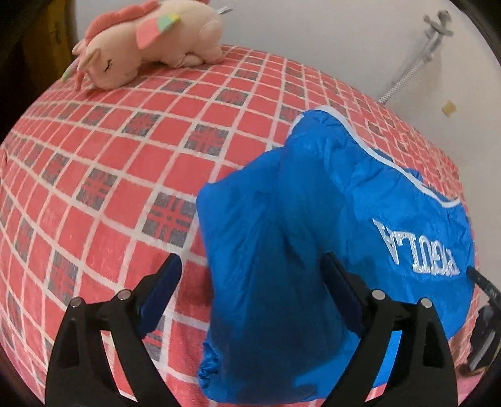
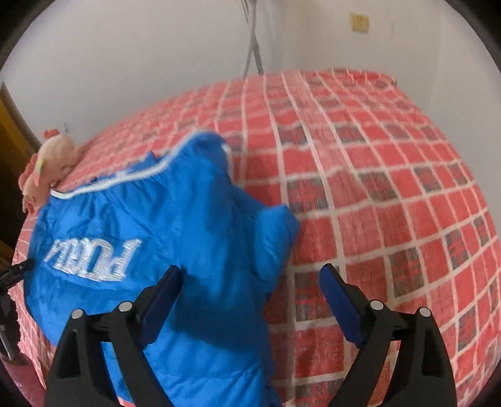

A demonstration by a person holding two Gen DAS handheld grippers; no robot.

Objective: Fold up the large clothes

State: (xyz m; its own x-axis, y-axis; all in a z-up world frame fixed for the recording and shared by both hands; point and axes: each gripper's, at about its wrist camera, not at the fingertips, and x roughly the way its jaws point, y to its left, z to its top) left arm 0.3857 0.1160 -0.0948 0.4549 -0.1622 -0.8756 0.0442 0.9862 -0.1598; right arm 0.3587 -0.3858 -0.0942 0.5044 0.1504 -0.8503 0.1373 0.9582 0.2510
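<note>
A bright blue puffy jacket point(image 1: 313, 219) lies bunched on the red checked bed cover point(image 1: 125, 156), with white lettering point(image 1: 416, 250) upside down. My left gripper point(image 1: 250, 263) hovers open over the jacket's left fold; the cloth shows between its fingers, but the pads stand clear of it. In the right wrist view the same jacket point(image 2: 156, 219) fills the lower left of the bed cover point(image 2: 375, 188), its lettering point(image 2: 94, 256) facing me. My right gripper point(image 2: 250, 272) is open above the jacket's right edge, with its left finger over the cloth and its right finger over the cover.
A pink plush toy point(image 1: 150, 40) lies at the far left corner of the bed, also seen as the plush toy point(image 2: 50, 162). White walls stand behind, with a metal pole point(image 2: 255, 40) and a wall socket point(image 2: 359, 22). The cover spreads flat to the right of the jacket.
</note>
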